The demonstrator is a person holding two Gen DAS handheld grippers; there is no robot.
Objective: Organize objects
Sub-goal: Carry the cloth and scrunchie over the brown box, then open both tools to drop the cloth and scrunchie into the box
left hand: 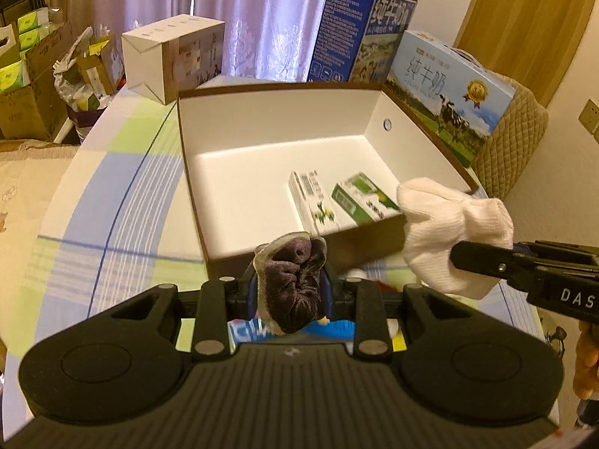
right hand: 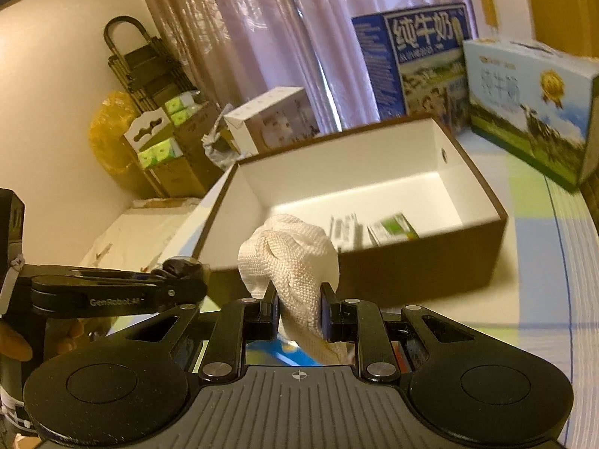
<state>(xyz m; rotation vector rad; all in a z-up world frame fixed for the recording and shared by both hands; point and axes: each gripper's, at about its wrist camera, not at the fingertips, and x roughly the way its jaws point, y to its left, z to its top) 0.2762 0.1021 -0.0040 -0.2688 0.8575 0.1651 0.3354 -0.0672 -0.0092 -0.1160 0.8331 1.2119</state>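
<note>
Dark sock (left hand: pixel 295 288) pinched in left tool (left hand: pixel 288 292), before brown box (left hand: pixel 262 91)

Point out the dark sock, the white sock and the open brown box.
dark sock (left hand: pixel 295 292): left wrist view, on its bunched middle between the left gripper's fingers.
white sock (right hand: pixel 292 258): right wrist view, on its knit bulge above the right gripper's fingers.
open brown box (left hand: pixel 284 119): left wrist view, on its white far inner wall.

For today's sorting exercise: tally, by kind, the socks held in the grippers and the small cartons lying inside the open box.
Socks: 2 (dark sock, white sock)
Small cartons in the open box: 2 (white carton, green carton)
Total: 4
</note>
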